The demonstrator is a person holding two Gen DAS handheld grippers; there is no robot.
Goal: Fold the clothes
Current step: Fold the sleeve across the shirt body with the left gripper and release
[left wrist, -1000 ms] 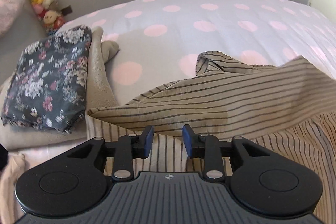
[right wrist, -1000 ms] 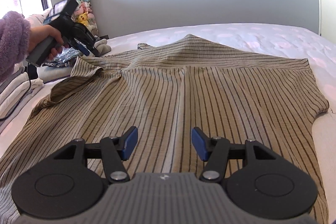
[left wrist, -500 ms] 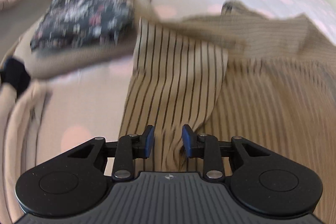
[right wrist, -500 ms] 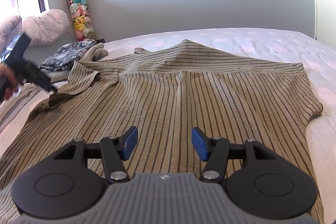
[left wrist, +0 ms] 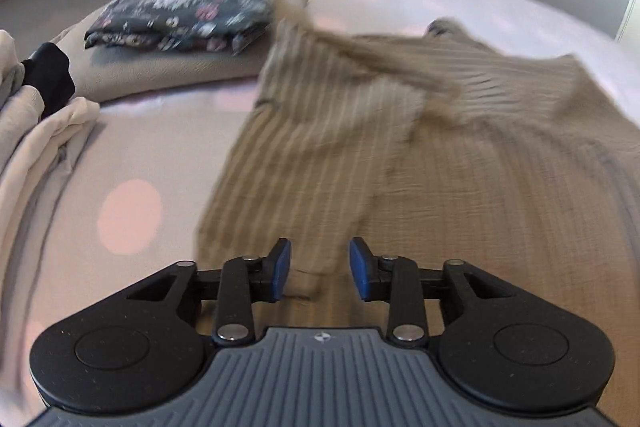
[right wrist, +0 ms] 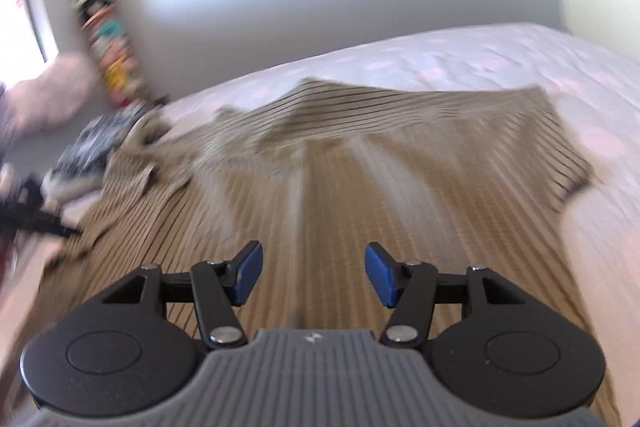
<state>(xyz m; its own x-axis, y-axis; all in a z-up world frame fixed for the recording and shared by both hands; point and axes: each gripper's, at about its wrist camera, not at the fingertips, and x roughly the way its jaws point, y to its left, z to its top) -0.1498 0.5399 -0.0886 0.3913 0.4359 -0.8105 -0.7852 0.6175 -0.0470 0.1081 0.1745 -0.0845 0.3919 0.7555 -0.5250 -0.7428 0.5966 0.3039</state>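
A bed [left wrist: 132, 131] with a pale sheet dotted in pink is carrying the work, with a grey wall behind it and a column of soft toys [right wrist: 116, 67] standing in the far corner. A striped shirt [right wrist: 360, 195] is lying spread across the bed, its left sleeve area rumpled and doubled over onto the body; both views are motion-blurred, so finer creases cannot be read. Beyond the shirt's left shoulder, a folded floral garment [left wrist: 188, 3] is sitting on a folded beige one [left wrist: 160, 71], and pale clothing [left wrist: 36, 147] is lying at the left edge. The left gripper [left wrist: 316, 269] is hovering over the shirt's left edge with its jaws partly open and nothing between them. The right gripper [right wrist: 312, 275] is hovering over the shirt's centre line with its jaws wide open, also holding nothing. Judging by the layout, the step in hand is the side fold of the shirt: the left side is partly turned in, the right side is lying flat. The next move is calling for a clean pinch on a single edge or sleeve, taken low against the sheet, then a carry across the body while keeping the fabric taut and the lower layer undisturbed.
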